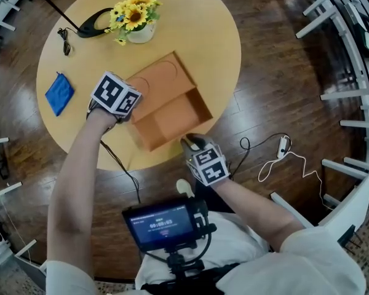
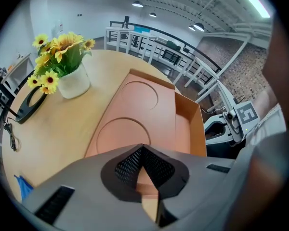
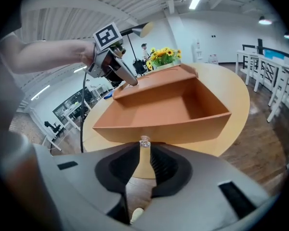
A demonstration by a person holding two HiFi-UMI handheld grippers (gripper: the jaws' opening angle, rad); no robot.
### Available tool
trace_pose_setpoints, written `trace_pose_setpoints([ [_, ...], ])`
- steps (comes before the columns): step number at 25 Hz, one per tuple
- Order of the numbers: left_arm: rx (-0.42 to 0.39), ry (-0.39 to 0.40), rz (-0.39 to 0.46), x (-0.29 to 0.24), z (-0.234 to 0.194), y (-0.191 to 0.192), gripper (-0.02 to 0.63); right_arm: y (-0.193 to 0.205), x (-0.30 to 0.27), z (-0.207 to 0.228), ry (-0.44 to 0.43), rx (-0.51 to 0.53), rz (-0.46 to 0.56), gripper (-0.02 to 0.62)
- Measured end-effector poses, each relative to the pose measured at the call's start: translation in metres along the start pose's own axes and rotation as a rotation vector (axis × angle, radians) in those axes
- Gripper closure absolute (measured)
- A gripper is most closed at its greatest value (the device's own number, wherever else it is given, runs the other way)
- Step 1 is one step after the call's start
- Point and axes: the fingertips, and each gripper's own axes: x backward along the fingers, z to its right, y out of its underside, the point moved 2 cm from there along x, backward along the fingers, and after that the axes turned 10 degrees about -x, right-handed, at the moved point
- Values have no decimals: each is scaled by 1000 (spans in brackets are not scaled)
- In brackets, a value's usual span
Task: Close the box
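An orange cardboard box (image 1: 175,120) stands open on the round wooden table (image 1: 215,35). Its lid (image 1: 158,78), with two pressed circles, is folded back to the far left. My left gripper (image 1: 128,110) is at the lid's near left corner. In the left gripper view its tips (image 2: 142,147) meet, shut, over the lid (image 2: 130,114), with nothing between the pads. My right gripper (image 1: 186,141) is at the box's near wall. In the right gripper view it (image 3: 144,142) is shut and empty, just short of the box (image 3: 168,109). The left gripper (image 3: 133,82) shows there at the lid's corner.
A white vase of yellow flowers (image 1: 135,17) stands at the table's far side, beside a black curved object (image 1: 92,23). A blue cloth (image 1: 59,93) lies at the left. A white cable (image 1: 283,149) lies on the wood floor at the right, near white racks (image 1: 350,91).
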Motion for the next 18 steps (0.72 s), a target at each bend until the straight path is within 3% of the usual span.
trace_pose_setpoints([
  [13, 19, 38, 17, 1, -2, 0, 606, -85, -54, 3, -35, 48, 23, 525],
  [18, 32, 39, 13, 0, -3, 5, 606, -97, -62, 1, -69, 105, -15, 525],
])
